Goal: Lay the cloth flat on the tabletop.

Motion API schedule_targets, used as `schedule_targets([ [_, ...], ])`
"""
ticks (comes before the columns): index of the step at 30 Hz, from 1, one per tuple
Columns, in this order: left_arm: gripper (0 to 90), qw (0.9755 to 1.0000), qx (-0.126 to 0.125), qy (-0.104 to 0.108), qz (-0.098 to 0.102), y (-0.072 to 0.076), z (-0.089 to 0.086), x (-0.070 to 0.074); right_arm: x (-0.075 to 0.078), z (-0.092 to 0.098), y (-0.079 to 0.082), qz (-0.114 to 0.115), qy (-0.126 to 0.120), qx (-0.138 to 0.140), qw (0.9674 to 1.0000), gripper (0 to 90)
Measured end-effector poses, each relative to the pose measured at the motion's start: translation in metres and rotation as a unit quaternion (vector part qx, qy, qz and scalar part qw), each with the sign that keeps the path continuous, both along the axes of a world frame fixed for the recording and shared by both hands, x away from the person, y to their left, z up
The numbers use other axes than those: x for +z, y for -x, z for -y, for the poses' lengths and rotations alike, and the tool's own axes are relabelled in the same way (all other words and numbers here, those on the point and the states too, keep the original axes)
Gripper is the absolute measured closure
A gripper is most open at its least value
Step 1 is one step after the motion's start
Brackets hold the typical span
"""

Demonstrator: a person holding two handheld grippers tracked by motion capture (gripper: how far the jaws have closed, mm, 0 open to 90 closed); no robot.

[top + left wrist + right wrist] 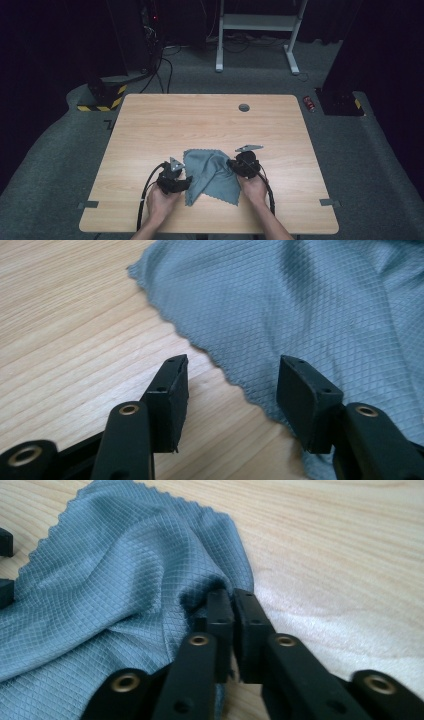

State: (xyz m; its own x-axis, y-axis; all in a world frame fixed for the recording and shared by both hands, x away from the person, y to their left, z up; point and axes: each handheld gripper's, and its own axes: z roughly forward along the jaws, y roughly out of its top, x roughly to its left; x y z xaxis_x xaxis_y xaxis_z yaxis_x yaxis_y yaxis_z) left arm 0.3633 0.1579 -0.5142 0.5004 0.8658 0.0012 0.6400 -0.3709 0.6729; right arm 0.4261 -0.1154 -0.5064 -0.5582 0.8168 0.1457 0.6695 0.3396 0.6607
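A grey-blue cloth (212,175) with zigzag edges lies rumpled on the wooden table (200,120), near its front edge. My left gripper (188,180) rests at the cloth's left edge. In the left gripper view its jaws (232,375) stand open, straddling the scalloped edge of the cloth (300,305), with the pads clear of the fabric. My right gripper (231,164) is at the cloth's right side. In the right gripper view it (232,597) is shut on a bunched fold of the cloth (115,590), which ridges up toward the jaws.
A round cable hole (244,107) sits near the table's far edge. Tape marks (87,204) lie at the front corners. On the floor beyond are a red can (310,103), a white desk frame (257,22) and a yellow-black striped base (100,102).
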Motion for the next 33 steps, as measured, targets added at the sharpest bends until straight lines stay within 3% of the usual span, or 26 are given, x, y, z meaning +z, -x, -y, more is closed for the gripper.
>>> schedule_targets([
  [7, 45.6, 0.9998, 0.007, 0.015, 0.013, 0.005, -0.008, -0.004, 0.019, -0.001, 0.001, 0.026, 0.015, 0.008, 0.9995, 88.6],
  [10, 45.3, 0.9994, 0.010, 0.021, 0.024, 0.008, -0.008, -0.006, 0.032, -0.006, 0.003, 0.045, 0.038, 0.016, 0.9981, 88.5],
  [11, 44.8, 0.9991, 0.009, 0.024, 0.034, 0.009, -0.009, -0.008, 0.042, -0.014, 0.006, 0.065, 0.056, 0.031, 0.9958, 88.4],
  [13, 44.2, 0.9983, 0.009, 0.032, 0.047, 0.011, -0.011, -0.011, 0.048, -0.023, 0.010, 0.083, 0.072, 0.048, 0.9928, 88.4],
  [17, 43.7, 0.9978, 0.013, 0.034, 0.055, 0.013, -0.011, -0.013, 0.054, -0.051, 0.017, 0.099, 0.099, 0.093, 0.9858, 88.2],
  [20, 42.4, 0.9978, 0.014, 0.034, 0.054, 0.013, -0.010, -0.013, 0.045, -0.071, 0.017, 0.084, 0.092, 0.113, 0.9857, 87.6],
  [26, 35.0, 0.9982, 0.019, 0.027, 0.051, 0.012, -0.006, -0.013, 0.011, -0.100, 0.014, 0.022, 0.090, 0.146, 0.9850, 79.8],
  [29, 34.6, 0.9981, 0.020, 0.028, 0.051, 0.012, -0.006, -0.013, 0.017, -0.090, 0.017, 0.026, 0.051, 0.141, 0.9883, 74.8],
  [31, 34.5, 0.9981, 0.021, 0.028, 0.051, 0.012, -0.005, -0.013, 0.030, -0.075, 0.019, 0.037, 0.011, 0.116, 0.9925, 74.0],
  [33, 34.3, 0.9981, 0.021, 0.028, 0.051, 0.012, -0.005, -0.013, 0.042, -0.057, 0.018, 0.053, -0.011, 0.094, 0.9941, 73.8],
])
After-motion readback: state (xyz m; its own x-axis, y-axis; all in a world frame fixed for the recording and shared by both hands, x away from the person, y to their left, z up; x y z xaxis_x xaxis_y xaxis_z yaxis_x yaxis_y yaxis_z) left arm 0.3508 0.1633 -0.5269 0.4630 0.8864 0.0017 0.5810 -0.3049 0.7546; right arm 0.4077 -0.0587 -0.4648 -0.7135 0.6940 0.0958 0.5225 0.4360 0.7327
